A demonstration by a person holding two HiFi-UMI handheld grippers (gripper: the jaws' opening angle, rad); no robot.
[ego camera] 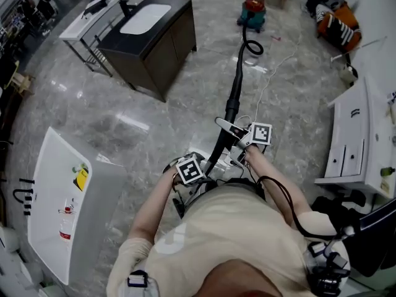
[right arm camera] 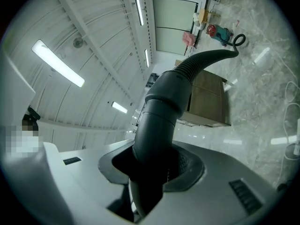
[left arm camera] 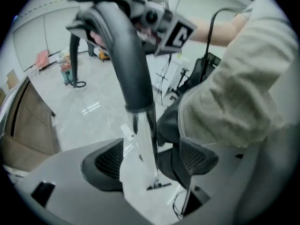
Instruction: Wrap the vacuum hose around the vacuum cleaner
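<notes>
The floor [ego camera: 185,98] is glossy grey stone with pale veins and streaks of reflected light; a dark, boxy vanity [ego camera: 162,53] with a smooth white basin [ego camera: 145,18] sunk in its top stands toward the floor's far left, and a white flat-faced box [ego camera: 59,197] bearing a yellow label sits at its near left; a white unit [ego camera: 352,144] with drawer fronts lines the right edge. Between vanity and unit runs a broad lane of floor, crossed by a thin white cable [ego camera: 272,73]. The person [ego camera: 229,240], in a beige shirt, stands at the near edge.

The vacuum [ego camera: 252,12], a small red and teal drum, sits at the far end of that lane, well apart from the person; its hose [ego camera: 238,79], black and ribbed, makes one loop just beside the drum, then runs nearly straight down the lane to the grippers, ending in a smooth, rigid curved handle [left arm camera: 126,55] with a shiny tube [left arm camera: 146,135] below it.

The right gripper [right arm camera: 154,170] is clamped on the smooth dark cuff at the hose end, pads pressed against both sides; the left gripper [left arm camera: 150,161] has its jaws well apart, the tube standing between the ridged pads with a gap on each side, gripped by neither.
</notes>
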